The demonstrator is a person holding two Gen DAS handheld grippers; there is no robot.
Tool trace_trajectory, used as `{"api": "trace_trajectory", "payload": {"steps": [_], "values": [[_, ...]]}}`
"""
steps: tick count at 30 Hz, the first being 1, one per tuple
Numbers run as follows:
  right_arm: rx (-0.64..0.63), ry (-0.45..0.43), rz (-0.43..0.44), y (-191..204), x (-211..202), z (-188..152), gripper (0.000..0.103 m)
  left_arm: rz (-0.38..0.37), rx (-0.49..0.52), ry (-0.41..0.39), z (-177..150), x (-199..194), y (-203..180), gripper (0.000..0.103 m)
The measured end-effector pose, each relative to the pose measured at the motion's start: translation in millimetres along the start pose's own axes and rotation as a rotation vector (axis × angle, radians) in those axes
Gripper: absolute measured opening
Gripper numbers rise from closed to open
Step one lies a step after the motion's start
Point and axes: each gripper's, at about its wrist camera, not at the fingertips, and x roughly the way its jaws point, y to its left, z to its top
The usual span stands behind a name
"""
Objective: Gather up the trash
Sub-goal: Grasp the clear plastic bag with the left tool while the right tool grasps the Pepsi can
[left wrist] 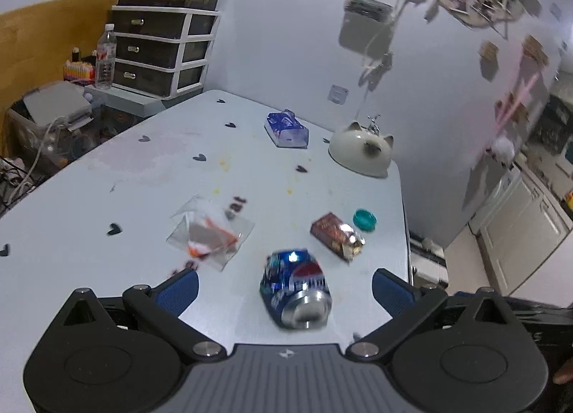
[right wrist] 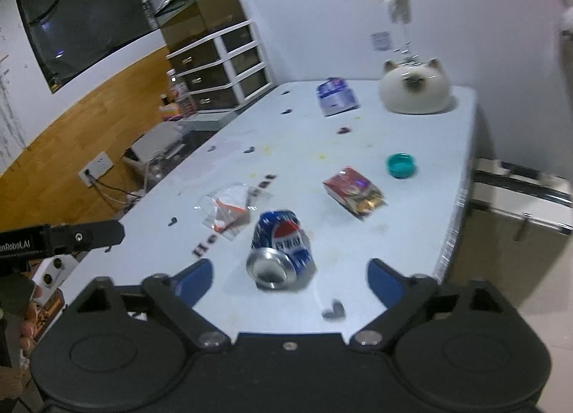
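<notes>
pale blue tabletop (left wrist: 107, 198) carries the trash: a crushed blue can (left wrist: 295, 293) lying on its side nearest both cameras, a clear plastic bag (left wrist: 209, 232) with orange scraps to its left, a red-brown snack wrapper (left wrist: 338, 235) to its right, and a teal cap (left wrist: 364, 219) just beyond the wrapper near the edge. farther back a blue tissue pack (left wrist: 286, 130) and a cat-shaped ceramic jar (left wrist: 361, 155) sit by the wall, likely not trash. left tool (left wrist: 284, 291) has its jaws spread wide, empty, the can framed between the blue pads but not touched. right tool (right wrist: 290, 275) is likewise apart and empty, the can lying ahead between its fingertips, open end facing the camera. both point down at the can, so it looks like the first pick, probably because it is closest. frames are motion-blurred, so exact gaps are hard to judge. no bin is visible in either view; nothing collected yet.
</notes>
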Motion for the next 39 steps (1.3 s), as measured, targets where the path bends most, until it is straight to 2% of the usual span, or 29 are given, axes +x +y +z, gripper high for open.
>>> {"api": "trace_trajectory", "payload": {"steps": [2, 7, 12, 16, 20, 25, 31, 33, 35, 37, 38, 39], "values": [[0.000, 0.021, 0.017, -8, 24, 11, 0.082, 0.002, -0.019, 0.002, 9, 18, 4, 0.097], [0.004, 0.076, 0.098, -22, 81, 29, 0.077, -0.012, -0.105, 0.010, 23, 58, 19, 0.093], [0.015, 0.137, 0.161, -39, 126, 34, 0.073, -0.036, -0.240, 0.014, 30, 97, 44, 0.088], [0.031, 0.188, 0.211, -51, 157, 30, 0.065, -0.066, -0.378, 0.008, 29, 128, 67, 0.086], [0.032, 0.215, 0.242, -55, 173, 21, 0.064, -0.062, -0.501, 0.003, 23, 161, 91, 0.086], [0.025, 0.235, 0.278, -57, 185, 14, 0.064, -0.075, -0.591, -0.018, 10, 192, 108, 0.085], [0.030, 0.227, 0.306, -62, 192, 10, 0.063, -0.099, -0.600, -0.060, 6, 215, 113, 0.085], [0.035, 0.222, 0.311, -62, 193, 10, 0.063, -0.107, -0.613, -0.096, 6, 218, 115, 0.085], [0.039, 0.221, 0.323, -61, 192, 8, 0.063, -0.113, -0.649, -0.112, 6, 221, 118, 0.080], [0.041, 0.222, 0.335, -60, 192, 6, 0.062, -0.100, -0.648, -0.091, 9, 224, 118, 0.057], [0.042, 0.223, 0.339, -59, 192, 5, 0.062, -0.083, -0.636, -0.073, 10, 225, 117, 0.051], [0.044, 0.224, 0.341, -58, 193, 4, 0.062, -0.069, -0.626, -0.056, 11, 225, 116, 0.038]]}}
